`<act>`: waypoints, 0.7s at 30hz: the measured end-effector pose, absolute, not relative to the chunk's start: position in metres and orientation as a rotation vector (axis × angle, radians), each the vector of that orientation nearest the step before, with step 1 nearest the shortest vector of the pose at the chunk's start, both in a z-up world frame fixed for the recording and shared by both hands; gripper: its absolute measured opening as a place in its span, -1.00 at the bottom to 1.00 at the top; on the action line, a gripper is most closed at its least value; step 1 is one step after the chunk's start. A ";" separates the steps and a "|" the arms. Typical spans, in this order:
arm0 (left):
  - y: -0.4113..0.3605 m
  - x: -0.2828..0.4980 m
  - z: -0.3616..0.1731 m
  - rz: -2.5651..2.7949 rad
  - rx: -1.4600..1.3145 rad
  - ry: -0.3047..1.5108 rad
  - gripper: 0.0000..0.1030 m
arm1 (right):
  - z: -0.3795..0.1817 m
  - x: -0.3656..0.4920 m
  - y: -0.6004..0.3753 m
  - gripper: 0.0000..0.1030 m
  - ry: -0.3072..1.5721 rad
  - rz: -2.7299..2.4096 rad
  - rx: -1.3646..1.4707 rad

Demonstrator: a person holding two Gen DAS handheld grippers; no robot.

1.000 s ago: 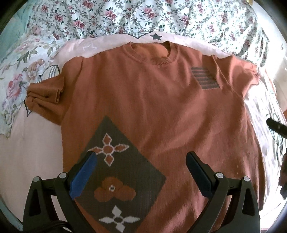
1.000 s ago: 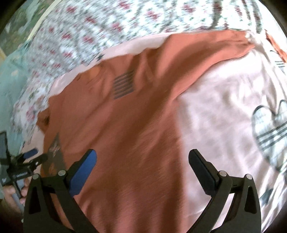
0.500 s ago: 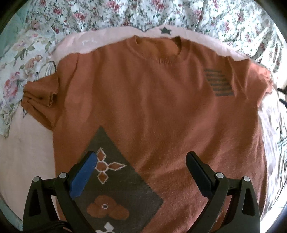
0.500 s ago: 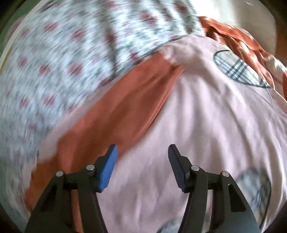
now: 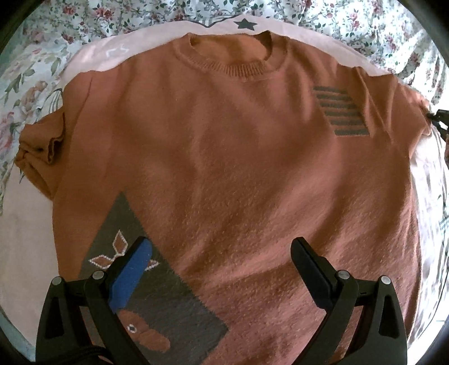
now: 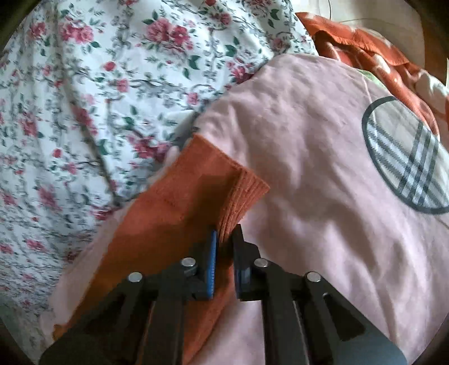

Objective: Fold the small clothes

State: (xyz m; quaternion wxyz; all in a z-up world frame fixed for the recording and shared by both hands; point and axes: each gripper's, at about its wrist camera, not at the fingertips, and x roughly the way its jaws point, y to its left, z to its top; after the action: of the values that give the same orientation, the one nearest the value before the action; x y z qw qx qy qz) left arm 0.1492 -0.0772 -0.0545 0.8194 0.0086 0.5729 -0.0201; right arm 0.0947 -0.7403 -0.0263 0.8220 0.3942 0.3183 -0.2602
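Left wrist view. An orange knit sweater (image 5: pixel 224 168) is seen laid flat, front up, on a pink sheet (image 5: pixel 25 247), neckline away from the camera. The left tongs (image 5: pixel 221 261) hover above the sweater's lower half, spread wide, nothing between them. The blue-padded finger lies over a grey diamond patch (image 5: pixel 168 294) near the hem; a grey striped patch (image 5: pixel 341 111) sits toward the far shoulder. One sleeve (image 5: pixel 39 140) is bunched up at the sweater's side, its cuff turned back. At the opposite sleeve, a dark tip of the other tool is just seen at the frame edge.

Right wrist view. The right tongs (image 6: pixel 224 238) are clenched on the ribbed cuff (image 6: pixel 244 193) of the sweater's sleeve, which is stretched out over the pink sheet.

Step judged: the sleeve fold is being begun, with the body already spread. The next move would call for the gripped cuff to be carried inward across the sweater's chest and laid flat, the grip kept firm so the knit does not slip; the bunched sleeve would then need the same from the left side.

Surface and room. The work is done on a bed: the pink sheet bears a plaid-filled oval print (image 6: pixel 407 157) beside the sleeve and a dark star (image 5: pixel 246 24) just beyond the neckline. A floral bedcover (image 6: pixel 98 98) lies past the sheet, and an orange patterned cloth (image 6: pixel 364 47) is crumpled farther off. Little else of the room is shown.
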 end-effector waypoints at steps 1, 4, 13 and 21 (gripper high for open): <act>-0.076 0.149 -0.055 -0.045 0.009 1.219 0.94 | -0.020 0.094 -0.733 -0.83 0.673 -0.534 0.826; -0.072 0.150 -0.054 -0.050 -0.009 1.214 0.94 | 0.003 0.093 -0.692 -0.84 0.656 -0.411 0.804; -0.037 0.136 -0.040 -0.054 -0.065 1.167 0.94 | 0.034 0.107 -0.496 -0.84 0.705 0.057 0.840; 0.023 0.109 -0.030 -0.035 -0.168 1.145 0.94 | 0.006 0.156 -0.319 -0.84 0.838 0.369 0.966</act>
State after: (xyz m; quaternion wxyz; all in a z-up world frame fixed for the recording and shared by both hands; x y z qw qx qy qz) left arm 0.1091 0.0231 -0.0302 0.8371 -0.0793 0.5410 -0.0163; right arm 0.1560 -0.3189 0.0055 0.7867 0.4479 0.3889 0.1710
